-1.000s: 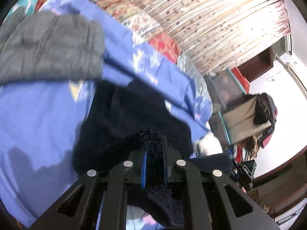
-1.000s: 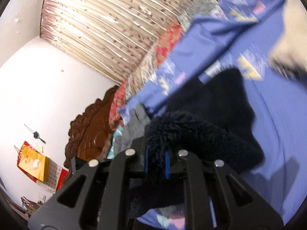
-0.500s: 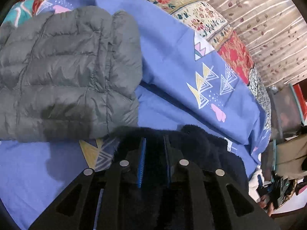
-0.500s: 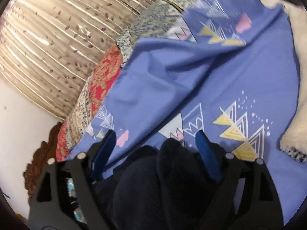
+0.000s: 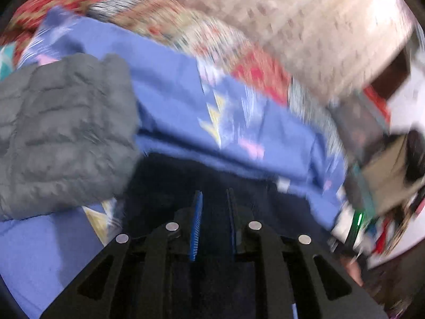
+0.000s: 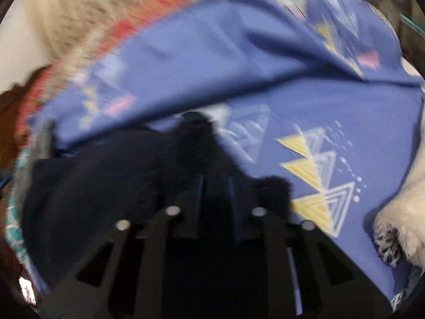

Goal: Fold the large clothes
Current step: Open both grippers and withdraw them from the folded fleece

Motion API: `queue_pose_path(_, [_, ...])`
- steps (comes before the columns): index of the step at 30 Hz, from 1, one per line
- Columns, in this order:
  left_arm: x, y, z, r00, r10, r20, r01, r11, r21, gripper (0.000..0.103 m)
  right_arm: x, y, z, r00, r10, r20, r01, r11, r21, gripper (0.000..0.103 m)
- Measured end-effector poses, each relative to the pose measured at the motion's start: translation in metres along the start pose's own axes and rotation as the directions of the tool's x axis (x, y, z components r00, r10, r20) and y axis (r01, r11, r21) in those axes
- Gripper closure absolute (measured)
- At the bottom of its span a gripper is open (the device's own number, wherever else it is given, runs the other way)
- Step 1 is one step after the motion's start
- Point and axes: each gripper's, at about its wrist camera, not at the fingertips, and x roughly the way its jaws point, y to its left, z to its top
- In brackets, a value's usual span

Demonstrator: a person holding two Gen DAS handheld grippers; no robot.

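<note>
Left wrist view
- Left gripper: its two blue-lined fingers stand close together and pinch a fold of the dark fleece garment between them.
- Dark fleece garment: lies on the bed directly ahead of the fingers, spread toward the lower middle of the picture, with its left edge touching the grey jacket.
- Grey jacket: quilted and puffy, lying on the bed sheet at the left.
- Bed sheet: blue with yellow, white and pink triangle prints; a raised fold of it runs across just behind the dark garment.
- Quilt: red and beige patterned, behind the sheet.
- Curtain: pale with small dark specks, at the top right.
- Sharpness: the whole picture is blurred, and the clutter at the right edge cannot be made out.

Right wrist view
- Right gripper: closed tight on a bunch of the dark fleece garment, whose pile bulges up around and above the fingers.
- Dark fleece garment: fills the lower left and middle, lying on the bed sheet.
- Bed sheet: the blue triangle print shows clearly just right of the fingers.
- White fluffy garment: at the right edge on the sheet, with a speckled cuff at its lower end.
- Curtain: top left, blurred.
</note>
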Motion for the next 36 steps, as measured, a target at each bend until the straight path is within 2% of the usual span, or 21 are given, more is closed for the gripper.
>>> queue_pose_path(1, [0.020,-0.007,-0.008,0.998,0.034,-0.046,-0.033,0.999,0.025,0.063,0.010,-0.009,0.001,0.995,-0.094,-0.012,0.094,0.996,0.001,0.092])
queue_pose_path(2, [0.032,-0.007,-0.013,0.996,0.061,-0.072,-0.058,0.998,0.037,0.063,0.013,-0.016,0.002,0.988,-0.153,-0.020,0.153,0.988,0.020,0.093])
queue_pose_path(3, [0.051,-0.008,-0.018,0.987,0.123,-0.098,-0.118,0.991,0.061,0.063,0.012,-0.030,0.003,0.977,-0.214,-0.025,0.215,0.973,0.079,0.093])
queue_pose_path(5, [0.075,-0.008,-0.026,0.965,0.238,-0.106,-0.225,0.967,0.120,0.063,-0.003,-0.054,0.001,0.991,-0.134,0.001,0.131,0.970,0.205,0.093])
queue_pose_path(7, [0.080,-0.009,-0.030,0.957,0.277,-0.086,-0.263,0.953,0.148,0.061,-0.031,-0.064,-0.006,0.997,-0.057,0.059,0.041,0.968,0.248,0.093])
queue_pose_path(8, [0.079,-0.010,-0.031,0.955,0.289,-0.070,-0.276,0.948,0.157,0.061,-0.048,-0.060,-0.011,0.996,-0.032,0.084,0.013,0.976,0.216,0.093])
queue_pose_path(10, [0.072,-0.017,-0.034,0.944,0.326,-0.050,-0.312,0.933,0.180,0.061,-0.079,-0.048,-0.025,0.991,0.009,0.134,-0.028,0.989,0.146,0.085])
queue_pose_path(11, [0.064,-0.021,-0.037,0.937,0.348,-0.034,-0.336,0.923,0.189,0.061,-0.089,-0.040,-0.031,0.988,0.031,0.148,-0.049,0.991,0.124,0.070])
queue_pose_path(12, [0.059,-0.024,-0.038,0.933,0.359,-0.023,-0.348,0.918,0.192,0.061,-0.103,-0.029,-0.042,0.982,0.077,0.171,-0.093,0.992,0.087,0.061])
queue_pose_path(14, [0.045,-0.031,-0.045,0.924,0.384,-0.001,-0.375,0.903,0.211,0.061,-0.120,-0.007,-0.058,0.968,0.149,0.203,-0.152,0.988,0.003,0.060])
queue_pose_path(16, [0.028,-0.037,-0.058,0.906,0.422,0.021,-0.414,0.878,0.239,0.061,-0.125,0.021,-0.081,0.966,0.172,0.193,-0.154,0.983,-0.104,0.060])
queue_pose_path(17, [0.020,-0.041,-0.065,0.900,0.434,0.031,-0.428,0.869,0.248,0.061,-0.122,0.029,-0.085,0.968,0.170,0.182,-0.149,0.981,-0.123,0.060])
queue_pose_path(18, [0.014,-0.044,-0.071,0.898,0.439,0.038,-0.434,0.865,0.254,0.061,-0.111,0.037,-0.092,0.977,0.147,0.154,-0.125,0.982,-0.142,0.060])
queue_pose_path(20, [-0.002,-0.050,-0.085,0.898,0.439,0.040,-0.434,0.862,0.262,0.061,-0.084,0.036,-0.095,0.996,0.053,0.078,-0.045,0.994,-0.104,0.059])
queue_pose_path(21, [-0.010,-0.052,-0.093,0.900,0.435,0.034,-0.428,0.865,0.261,0.060,-0.070,0.030,-0.096,0.999,0.041,0.035,-0.039,0.998,-0.049,0.058])
queue_pose_path(22, [-0.017,-0.054,-0.100,0.902,0.430,0.031,-0.423,0.869,0.258,0.061,-0.068,0.027,-0.095,0.999,0.044,0.031,-0.044,0.999,0.000,0.058])
queue_pose_path(25, [-0.036,-0.059,-0.123,0.909,0.415,0.034,-0.408,0.874,0.263,0.061,-0.099,0.035,-0.097,0.992,0.083,0.091,-0.090,0.993,0.070,0.057])
queue_pose_path(29, [-0.053,-0.064,-0.149,0.913,0.406,0.046,-0.402,0.871,0.284,0.060,-0.156,0.059,-0.125,0.975,0.139,0.173,-0.142,0.990,0.004,0.051])
queue_pose_path(33, [-0.062,-0.065,-0.165,0.915,0.403,0.034,-0.395,0.872,0.290,0.060,-0.191,0.062,-0.158,0.964,0.181,0.195,-0.181,0.983,-0.015,0.049])
queue_pose_path(36, [-0.069,-0.063,-0.173,0.912,0.409,0.038,-0.401,0.867,0.295,0.060,-0.199,0.051,-0.178,0.962,0.192,0.193,-0.198,0.980,0.010,0.046])
